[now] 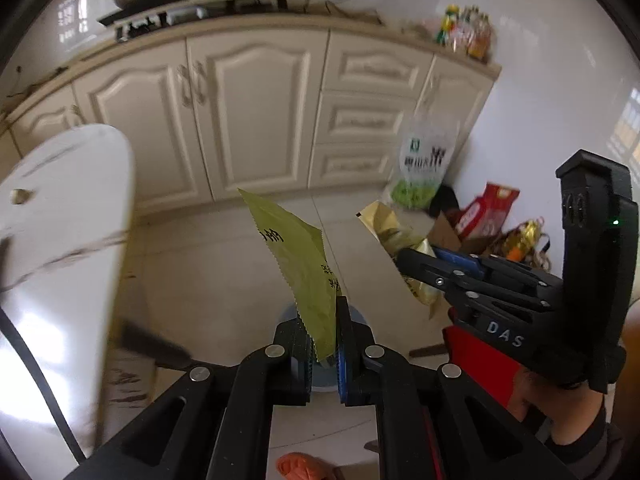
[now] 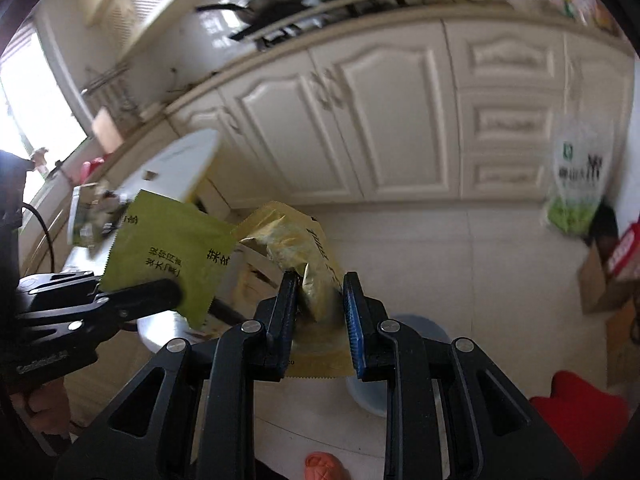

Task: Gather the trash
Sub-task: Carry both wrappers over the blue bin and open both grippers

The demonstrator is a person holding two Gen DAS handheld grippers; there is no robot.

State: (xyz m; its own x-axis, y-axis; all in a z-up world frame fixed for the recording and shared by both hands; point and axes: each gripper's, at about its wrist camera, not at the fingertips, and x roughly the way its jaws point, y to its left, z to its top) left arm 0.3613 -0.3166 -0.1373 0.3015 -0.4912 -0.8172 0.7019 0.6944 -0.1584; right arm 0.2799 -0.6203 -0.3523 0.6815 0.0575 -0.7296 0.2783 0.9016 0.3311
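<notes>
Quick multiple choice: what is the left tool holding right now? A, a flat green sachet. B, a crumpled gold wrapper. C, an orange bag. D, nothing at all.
A: the left tool is shut on the flat green sachet, while the crumpled gold wrapper sits in the right tool.

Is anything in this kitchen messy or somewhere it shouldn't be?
Yes. In the floor corner by the cabinets, a green-and-white plastic bag, a red package and cardboard sit in a loose heap. Each claw holds litter: the left claw a flat green wrapper, the right claw a crumpled gold wrapper.
</notes>
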